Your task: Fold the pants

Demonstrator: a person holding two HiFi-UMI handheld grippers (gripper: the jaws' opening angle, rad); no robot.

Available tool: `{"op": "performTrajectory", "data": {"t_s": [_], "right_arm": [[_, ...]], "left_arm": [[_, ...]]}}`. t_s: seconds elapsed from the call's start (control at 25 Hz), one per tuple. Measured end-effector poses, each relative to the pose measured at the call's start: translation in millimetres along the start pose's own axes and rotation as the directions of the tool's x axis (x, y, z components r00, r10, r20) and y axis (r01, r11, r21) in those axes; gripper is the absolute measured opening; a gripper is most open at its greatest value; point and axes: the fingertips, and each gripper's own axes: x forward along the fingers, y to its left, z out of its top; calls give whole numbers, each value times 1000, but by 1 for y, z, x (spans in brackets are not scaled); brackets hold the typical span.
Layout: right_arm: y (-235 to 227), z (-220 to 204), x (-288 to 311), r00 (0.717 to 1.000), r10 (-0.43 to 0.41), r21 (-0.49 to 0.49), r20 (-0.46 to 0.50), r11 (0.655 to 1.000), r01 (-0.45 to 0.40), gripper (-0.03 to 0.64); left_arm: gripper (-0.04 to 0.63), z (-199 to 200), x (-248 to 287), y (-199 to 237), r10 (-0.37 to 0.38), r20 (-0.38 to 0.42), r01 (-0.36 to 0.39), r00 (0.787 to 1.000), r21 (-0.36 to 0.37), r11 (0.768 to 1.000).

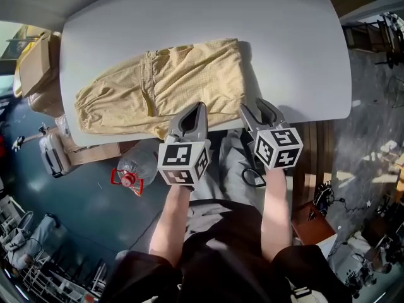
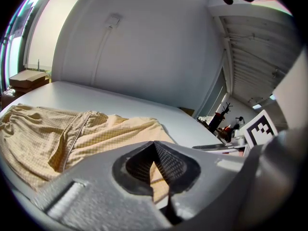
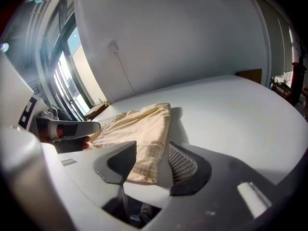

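- My left claw (image 2: 154, 143) is pressed together at the tips with nothing pinched, and it hangs over the near edge of the pants (image 1: 164, 87)
- My right claw (image 3: 150, 150) is spread wide and empty; the pants' near right corner shows between its jaws, pads clear of the cloth
- The yellow pants lie rumpled on the left half of the white desk (image 1: 284, 55), reaching its near edge
- A bottle (image 1: 129, 172) sits on the floor below
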Motion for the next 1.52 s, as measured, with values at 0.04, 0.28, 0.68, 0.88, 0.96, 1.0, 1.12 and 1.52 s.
{"op": "performTrajectory", "data": {"t_s": [0.04,0.28,0.68,0.88,0.96,1.0,1.12,1.52], "right_arm": [[2,-3,3,1000,12,4,-1,1000,-12,216],[7,-21,24,998,32,7,-63,999,-32,224],[14,-27,30,993,49,20,-107,999,-48,43],[7,-22,22,994,59,31,-90,998,-57,41],[-1,-20,17,995,56,39,-83,998,-53,41],[-6,-20,15,995,53,44,-80,998,-50,41],[-25,-19,5,997,31,59,-72,998,-27,41],[-126,-24,-52,995,-88,144,-38,985,92,41]], "left_arm": [[3,-4,1,2,5,-7,-5,1000,-7,1000],[3,-12,1,17,49,-12,-49,999,-24,999],[3,-9,1,10,44,-1,-44,999,-24,999],[3,-7,6,5,48,-10,-48,999,-14,999],[3,-6,13,-3,37,-16,-37,999,-5,999],[3,-6,17,-7,29,-20,-29,999,-1,1000],[3,-9,31,-26,-2,-37,2,999,13,1000],[3,-26,87,-118,-121,-100,127,988,58,990]]}}
